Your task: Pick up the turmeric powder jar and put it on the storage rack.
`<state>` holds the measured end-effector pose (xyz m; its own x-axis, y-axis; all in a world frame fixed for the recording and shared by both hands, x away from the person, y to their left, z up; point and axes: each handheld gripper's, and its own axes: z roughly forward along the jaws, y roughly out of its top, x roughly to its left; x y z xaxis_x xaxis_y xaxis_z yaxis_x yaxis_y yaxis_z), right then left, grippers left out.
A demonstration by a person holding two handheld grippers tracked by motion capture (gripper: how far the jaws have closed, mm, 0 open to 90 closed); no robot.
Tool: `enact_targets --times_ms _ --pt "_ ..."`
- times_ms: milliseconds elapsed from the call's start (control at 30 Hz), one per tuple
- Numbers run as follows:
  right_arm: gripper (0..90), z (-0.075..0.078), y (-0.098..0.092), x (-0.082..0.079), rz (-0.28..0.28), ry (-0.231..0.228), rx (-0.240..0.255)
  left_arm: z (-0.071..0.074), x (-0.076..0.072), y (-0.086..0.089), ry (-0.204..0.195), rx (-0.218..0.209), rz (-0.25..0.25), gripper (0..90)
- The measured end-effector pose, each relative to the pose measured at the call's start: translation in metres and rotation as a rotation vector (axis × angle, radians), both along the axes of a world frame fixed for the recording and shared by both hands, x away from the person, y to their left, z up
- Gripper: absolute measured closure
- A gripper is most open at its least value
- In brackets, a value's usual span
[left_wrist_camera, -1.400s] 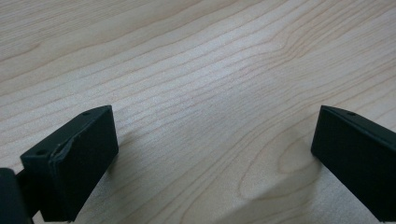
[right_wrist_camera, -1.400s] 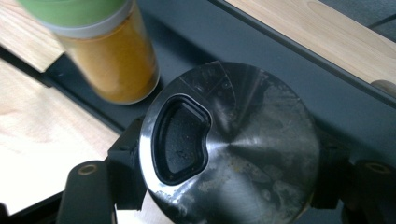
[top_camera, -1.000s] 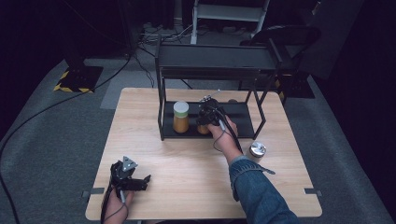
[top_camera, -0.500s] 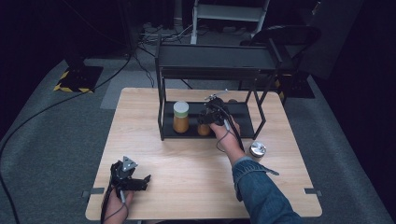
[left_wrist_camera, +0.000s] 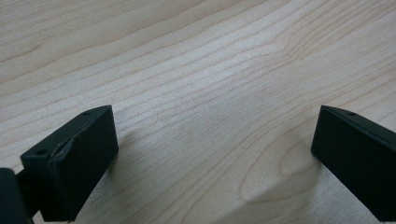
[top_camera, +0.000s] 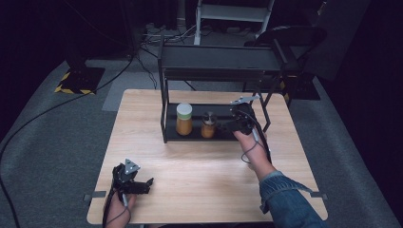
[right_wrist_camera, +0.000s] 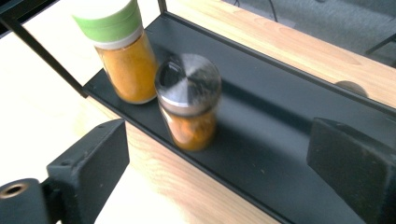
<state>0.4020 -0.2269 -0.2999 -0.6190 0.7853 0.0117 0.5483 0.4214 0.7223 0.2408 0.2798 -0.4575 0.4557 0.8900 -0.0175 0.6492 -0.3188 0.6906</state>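
A wooden table [top_camera: 199,166] carries a black two-tier metal rack [top_camera: 216,66]. On its lower shelf [right_wrist_camera: 280,116] a green-lidded spice jar [top_camera: 184,118] is set just beside a smaller steel-capped jar [top_camera: 208,124]; no label is legible. The right gripper [top_camera: 227,125] is held released beside them. The left gripper [top_camera: 142,186] is rested spread apart on bare wood.

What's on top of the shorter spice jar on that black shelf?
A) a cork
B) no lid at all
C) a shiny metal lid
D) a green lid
C: the shorter spice jar wears a shiny metal lid; the green lid tops its taller neighbour.
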Motion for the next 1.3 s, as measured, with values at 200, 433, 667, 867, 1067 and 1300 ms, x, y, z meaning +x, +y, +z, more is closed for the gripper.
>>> enact_targets --times_ms 200,433,667,867,1067,1300 --pt "1.9 -0.006 -0.030 -0.025 -0.004 -0.040 0.027 0.000 0.000 0.000 0.002 0.000 0.000 0.6" --pt "1.3 -0.017 -0.063 -0.049 -0.010 -0.067 0.055 0.000 0.000 0.000 0.002 -0.001 0.000 0.7" --pt "1.3 -0.021 -0.085 -0.067 -0.041 -0.067 0.047 0.000 0.000 0.000 0.002 0.000 0.000 0.6" --pt "1.3 -0.026 -0.103 -0.081 -0.058 -0.061 0.053 0.000 0.000 0.000 0.002 0.000 0.000 0.6" --pt "1.3 -0.038 -0.116 -0.091 -0.066 -0.057 0.063 0.000 0.000 0.000 0.002 0.000 0.000 0.7" --pt "1.3 -0.055 -0.125 -0.099 -0.060 -0.058 0.078 0.000 0.000 0.000 0.002 0.000 0.000 0.7"
